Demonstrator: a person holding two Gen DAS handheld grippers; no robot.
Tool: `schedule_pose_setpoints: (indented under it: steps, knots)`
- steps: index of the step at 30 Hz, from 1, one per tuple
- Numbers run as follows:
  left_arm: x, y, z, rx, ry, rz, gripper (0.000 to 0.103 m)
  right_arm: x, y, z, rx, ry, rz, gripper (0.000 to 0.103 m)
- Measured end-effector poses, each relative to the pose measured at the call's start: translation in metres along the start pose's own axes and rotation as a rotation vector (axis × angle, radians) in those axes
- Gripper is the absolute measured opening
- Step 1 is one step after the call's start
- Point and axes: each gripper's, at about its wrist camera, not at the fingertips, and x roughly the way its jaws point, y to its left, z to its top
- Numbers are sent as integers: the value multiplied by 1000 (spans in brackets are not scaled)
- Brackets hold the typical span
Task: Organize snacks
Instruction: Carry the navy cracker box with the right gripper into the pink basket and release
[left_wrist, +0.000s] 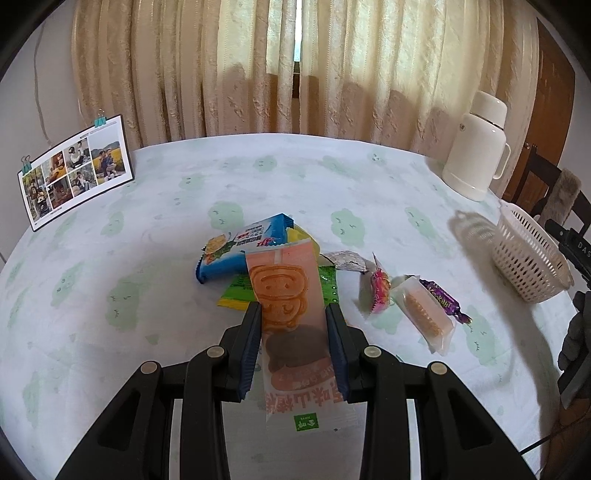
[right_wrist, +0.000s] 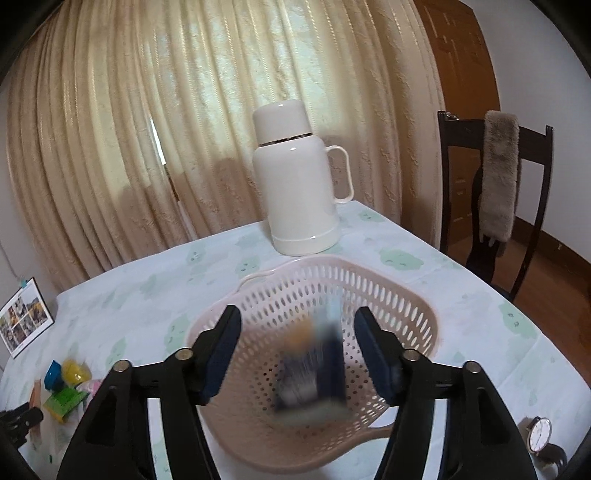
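My left gripper (left_wrist: 293, 314) is shut on an orange snack packet (left_wrist: 286, 295) and holds it above the table. Beyond it lie a blue packet (left_wrist: 240, 251), a green-yellow packet (left_wrist: 238, 293), a clear-wrapped biscuit (left_wrist: 424, 315), a pink candy (left_wrist: 380, 290) and a purple candy (left_wrist: 443, 301). My right gripper (right_wrist: 297, 325) is open over the pink perforated basket (right_wrist: 406, 306). A dark blue snack (right_wrist: 314, 373), motion-blurred, is inside the basket between the open fingers. The basket also shows in the left wrist view (left_wrist: 528, 251).
A white thermos jug (right_wrist: 299, 184) stands behind the basket on the patterned tablecloth (left_wrist: 147, 229). A photo card (left_wrist: 74, 170) leans at the far left. A dark chair (right_wrist: 495, 195) stands to the right. A wristwatch (right_wrist: 539, 437) lies near the table's right edge.
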Motion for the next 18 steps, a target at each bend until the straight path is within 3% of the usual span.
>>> schedule_pose_setpoints:
  steps: [9,18]
  knots:
    - [1,-20,6,33,13,-27,32,-9,-11,-3,39,-32,-13,70]
    - [0,-68,21,126,-3,-72,32,-24,-32,-2,137,-85,-54,70]
